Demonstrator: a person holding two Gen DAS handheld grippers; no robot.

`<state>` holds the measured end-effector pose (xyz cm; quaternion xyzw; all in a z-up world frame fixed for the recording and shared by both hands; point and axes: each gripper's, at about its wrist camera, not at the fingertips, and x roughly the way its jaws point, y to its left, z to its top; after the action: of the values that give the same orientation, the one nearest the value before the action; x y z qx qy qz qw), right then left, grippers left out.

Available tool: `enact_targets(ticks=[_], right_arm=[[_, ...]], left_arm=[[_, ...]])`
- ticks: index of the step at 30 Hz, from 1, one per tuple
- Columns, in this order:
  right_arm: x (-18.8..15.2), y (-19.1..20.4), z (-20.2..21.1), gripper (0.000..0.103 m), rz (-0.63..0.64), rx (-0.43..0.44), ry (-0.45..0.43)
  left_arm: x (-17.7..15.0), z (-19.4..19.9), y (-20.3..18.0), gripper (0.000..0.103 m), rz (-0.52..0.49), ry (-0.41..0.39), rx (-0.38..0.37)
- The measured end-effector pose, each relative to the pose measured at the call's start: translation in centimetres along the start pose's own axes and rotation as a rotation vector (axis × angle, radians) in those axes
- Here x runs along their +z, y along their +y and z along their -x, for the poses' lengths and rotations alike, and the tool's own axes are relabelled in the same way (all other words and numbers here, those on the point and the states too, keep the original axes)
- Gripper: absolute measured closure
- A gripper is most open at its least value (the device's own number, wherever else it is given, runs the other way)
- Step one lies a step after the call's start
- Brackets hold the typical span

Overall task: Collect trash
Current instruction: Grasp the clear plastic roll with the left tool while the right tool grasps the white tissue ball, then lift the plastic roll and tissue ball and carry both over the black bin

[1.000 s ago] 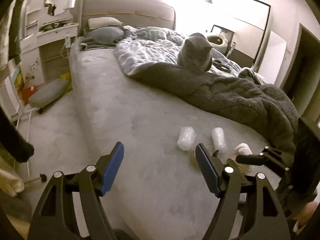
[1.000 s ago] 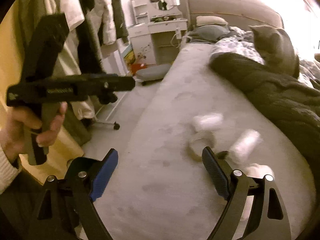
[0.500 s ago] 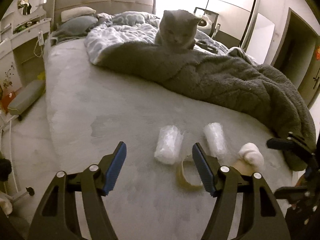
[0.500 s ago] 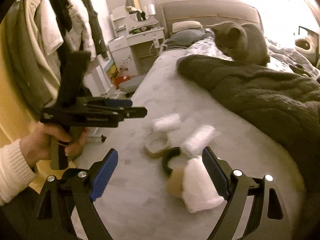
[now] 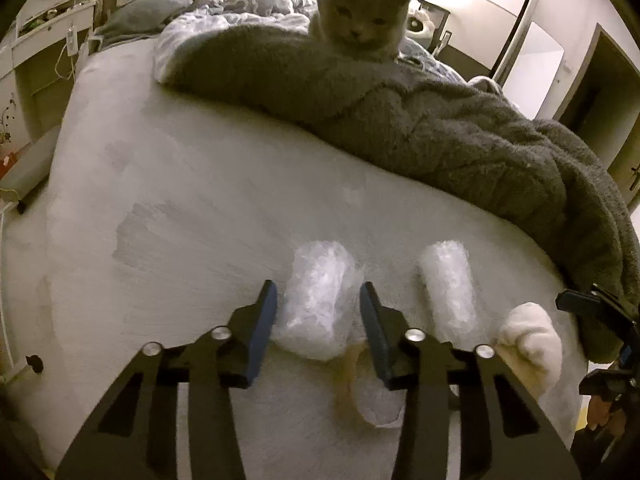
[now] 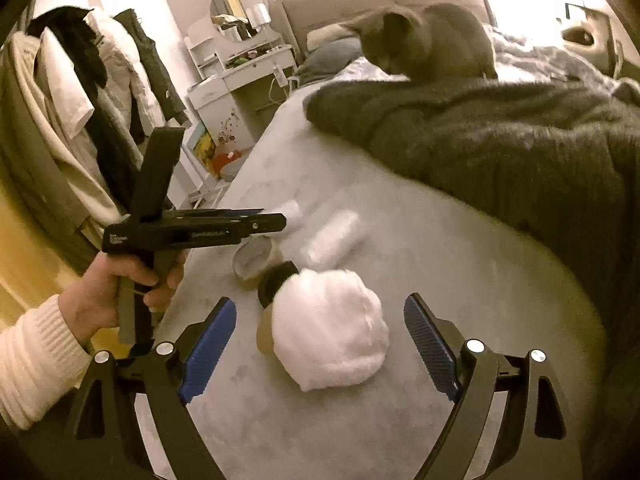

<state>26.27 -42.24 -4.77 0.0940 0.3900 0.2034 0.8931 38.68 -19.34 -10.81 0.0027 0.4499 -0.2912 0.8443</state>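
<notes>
Trash lies on the grey bed [image 5: 180, 208]. A crumpled clear plastic roll [image 5: 316, 304] sits between the fingers of my left gripper [image 5: 318, 312], whose jaws stand close around it; contact is unclear. A second plastic roll [image 5: 448, 284] lies to its right, with a tape ring [image 5: 376, 396] and a white wad [image 5: 530, 340] nearer. In the right wrist view my right gripper [image 6: 320, 332] is open around the white wad [image 6: 328, 328], not touching. The tape ring [image 6: 256, 258], a dark ring [image 6: 276, 280] and a plastic roll [image 6: 334, 236] lie beyond. The left gripper [image 6: 192, 228] shows at left.
A grey cat [image 5: 360, 20] sits on a dark fuzzy blanket [image 5: 440, 132] across the bed's far side. A white dresser with mirror [image 6: 240, 68] and hanging clothes [image 6: 92, 92] stand left of the bed. The bed edge drops to the floor at left.
Both grippers moved forward over the bed. The left jaws narrowed around the near plastic roll. The right gripper came up to the white wad, still open.
</notes>
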Motion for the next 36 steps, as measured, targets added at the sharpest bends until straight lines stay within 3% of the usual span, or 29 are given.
enact_targets(ticks=[7,11,14,16,20,24,30,36], right_arm=[[-1.2,-2.1,-1.2,0.016,-0.097,0.056,0.070],[-1.7,-2.8,-1.9,0.016,-0.151,0.114,0.092],[-2.1,-3.0,-2.4,0.017,-0.166,0.106,0.108],[-2.1,-3.3,-2.3,0.029,-0.196,0.125,0.091],[-2.0,-3.1,-1.5,0.043,-0.194,0.144,0.061],[-1.6,-1.9,-0.5,0.054,-0.141,0.113,0.038],[-1.5,-0.3,0.4,0.054,-0.047,-0.039,0.031],[-2.5,0.4,2.0,0.055,-0.056,-0.064,0.002]], left_arm=[[-0.1,-0.3,0.5,0.066,0.060,0.008,-0.009],[-0.2,1.1,0.8,0.066,0.068,-0.024,0.026],[-0.2,2.8,0.7,0.066,0.064,-0.060,0.050],[-0.3,3.9,0.7,0.066,0.057,-0.079,0.066],[-1.1,5.8,0.1,0.066,0.030,-0.096,0.083],[-2.1,7.6,-0.7,0.066,0.008,-0.111,0.094],[-4.2,10.4,-1.5,0.066,0.013,-0.129,0.080],[-7.7,13.7,-2.7,0.066,0.042,-0.139,0.051]])
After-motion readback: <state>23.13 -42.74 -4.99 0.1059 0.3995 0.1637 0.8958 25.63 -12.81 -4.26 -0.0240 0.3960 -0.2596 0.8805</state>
